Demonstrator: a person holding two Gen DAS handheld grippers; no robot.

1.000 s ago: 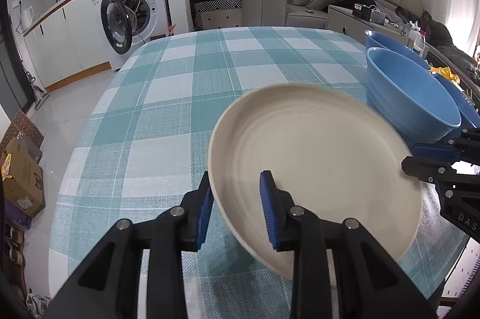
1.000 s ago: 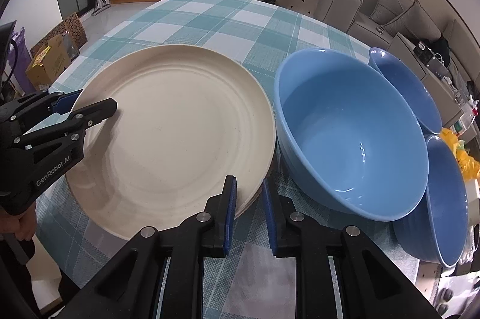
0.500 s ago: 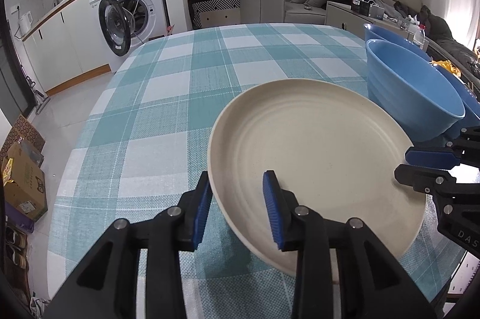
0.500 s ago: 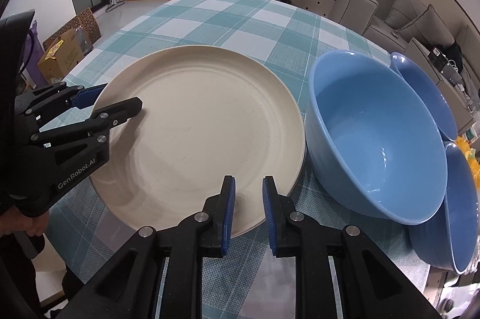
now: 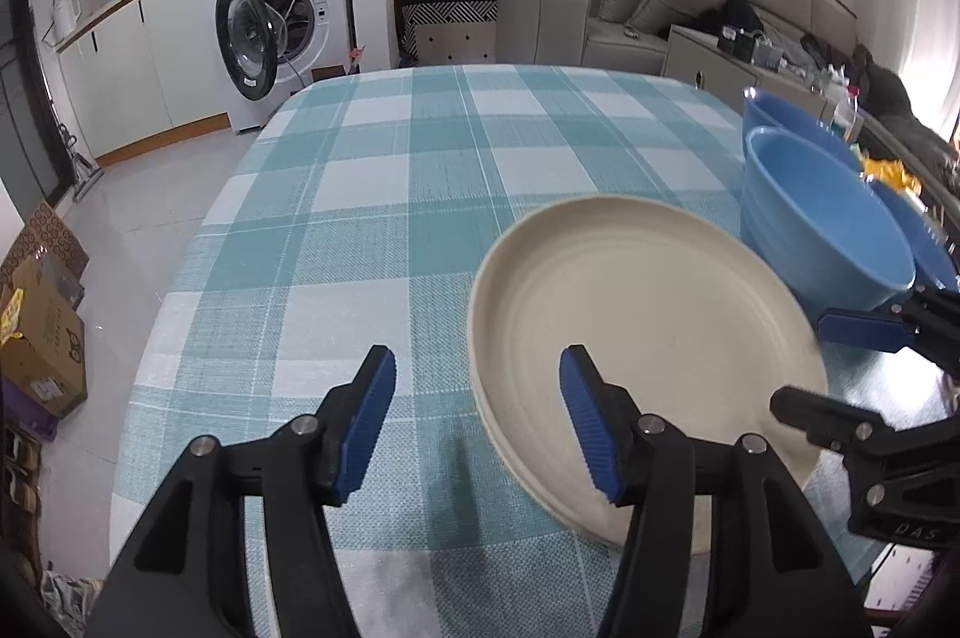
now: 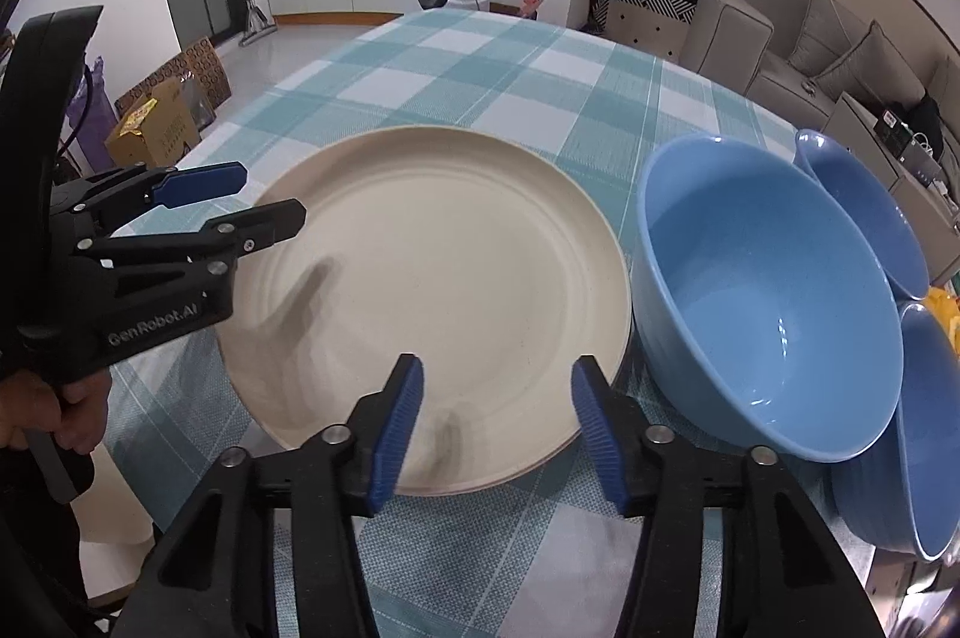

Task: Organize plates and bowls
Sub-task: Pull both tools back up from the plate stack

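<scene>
Both tools, clamped earlier, now opening off the plate rim: left tool, right tool; bench beyond lies free.

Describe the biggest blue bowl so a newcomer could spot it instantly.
Find the checked tablecloth, then the cream plate on it. The bowl sits right beside the plate's edge; two smaller blue bowls lie behind it, farther from the plate.
</scene>
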